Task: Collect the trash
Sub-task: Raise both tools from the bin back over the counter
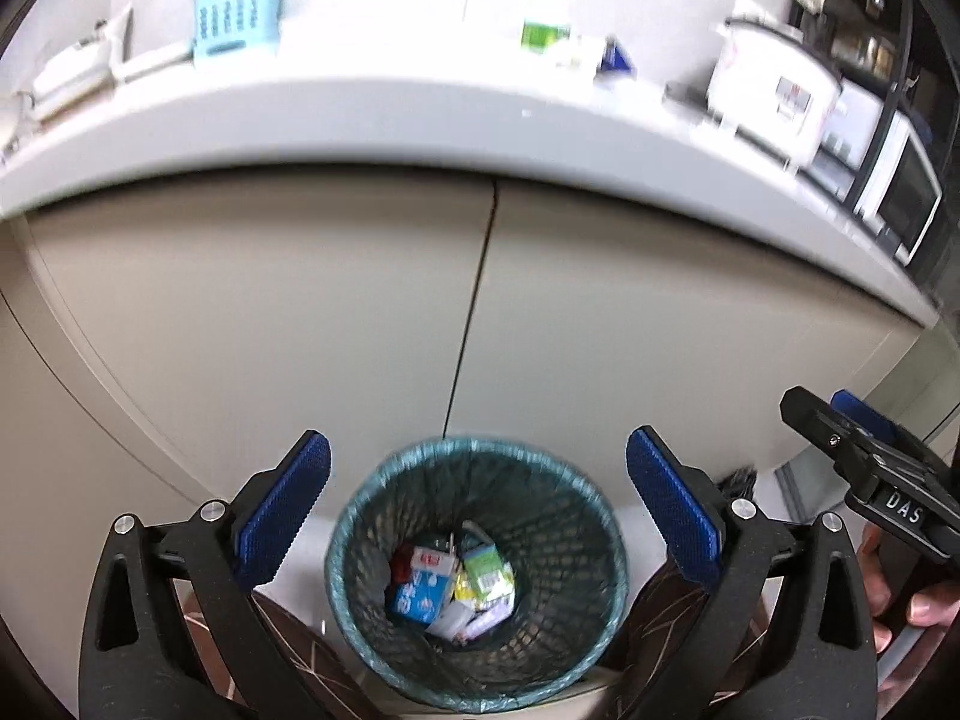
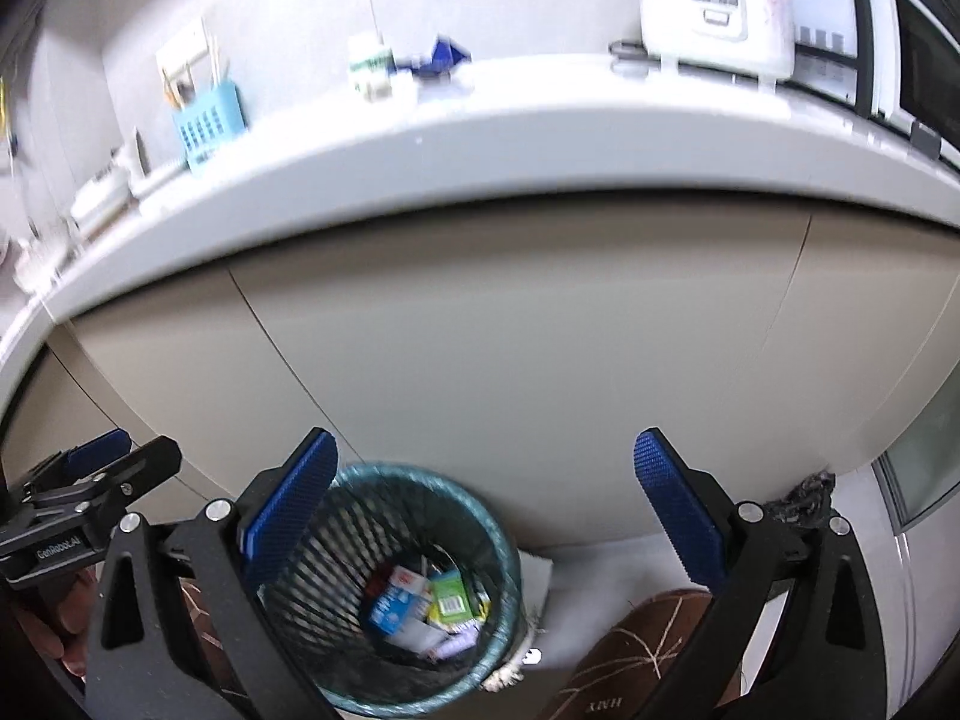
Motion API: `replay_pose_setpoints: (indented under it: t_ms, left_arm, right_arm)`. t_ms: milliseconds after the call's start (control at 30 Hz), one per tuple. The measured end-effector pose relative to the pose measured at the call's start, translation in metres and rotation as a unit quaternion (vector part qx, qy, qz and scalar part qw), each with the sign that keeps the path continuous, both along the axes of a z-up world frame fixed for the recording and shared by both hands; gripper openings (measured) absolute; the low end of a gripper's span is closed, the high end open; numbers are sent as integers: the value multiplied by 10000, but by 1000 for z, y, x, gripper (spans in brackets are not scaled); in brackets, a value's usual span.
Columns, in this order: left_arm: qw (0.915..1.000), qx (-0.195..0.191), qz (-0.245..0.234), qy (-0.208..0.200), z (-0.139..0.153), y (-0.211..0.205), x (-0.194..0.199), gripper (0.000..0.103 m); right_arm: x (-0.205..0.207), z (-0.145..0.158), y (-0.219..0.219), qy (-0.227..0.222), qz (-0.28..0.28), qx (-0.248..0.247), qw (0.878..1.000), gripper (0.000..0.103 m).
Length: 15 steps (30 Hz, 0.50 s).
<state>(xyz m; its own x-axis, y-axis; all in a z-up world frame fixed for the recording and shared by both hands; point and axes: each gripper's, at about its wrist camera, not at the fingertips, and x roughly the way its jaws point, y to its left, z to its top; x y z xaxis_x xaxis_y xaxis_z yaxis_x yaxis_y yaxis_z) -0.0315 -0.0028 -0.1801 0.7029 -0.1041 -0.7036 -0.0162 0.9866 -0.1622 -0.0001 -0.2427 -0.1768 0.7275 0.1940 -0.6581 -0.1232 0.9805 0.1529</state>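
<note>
Both wrist cams look down at the floor in front of the beige cabinet doors (image 1: 360, 324).

Left gripper (image 1: 477, 507): jaws spread wide, nothing between the blue pads (image 1: 282, 516). It hangs right over the mesh bin (image 1: 372, 516), which sits on the floor against the cabinet base and has a teal liner folded over the rim.

Right gripper (image 2: 483, 510): jaws also spread wide, empty. From its cam the bin (image 2: 498, 540) is below and to the left, with the left finger crossing over its rim.

Trash in the bin (image 1: 453, 591): I see a blue-and-white carton, a green carton, something red, and a few pale wrappers at the bottom. Both frames are motion-blurred, so I can't make out the smaller pieces.

More on the countertop (image 1: 360, 120): a green-and-white carton (image 1: 543, 36) and a blue packet (image 1: 618, 57) just beside it, lying near the wall. I think there's a white piece between them, but the blur is too heavy to be sure.

Other stuff on the counter:
- light blue utensil caddy (image 1: 237, 15), to the left
- white rice cooker (image 2: 714, 6), to the right
- microwave (image 1: 900, 204), beyond the cooker

Each gripper shows at the edge of the other's view, close alongside. A brown patterned slipper (image 2: 630, 660) is on the floor under the right gripper.
</note>
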Motion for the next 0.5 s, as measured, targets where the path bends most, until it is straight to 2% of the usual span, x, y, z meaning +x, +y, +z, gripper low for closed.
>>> replay_pose_setpoints:
  t_ms: [267,500]
  left_arm:
    - [9991,225,129,-321,63,8,5,97]
    - [9980,308,102,-536,99,13,29,97]
  right_arm:
    - [0,64,5,-520,48,-35,9986,95]
    - [22,108,7,-762,35,-10,9971,95]
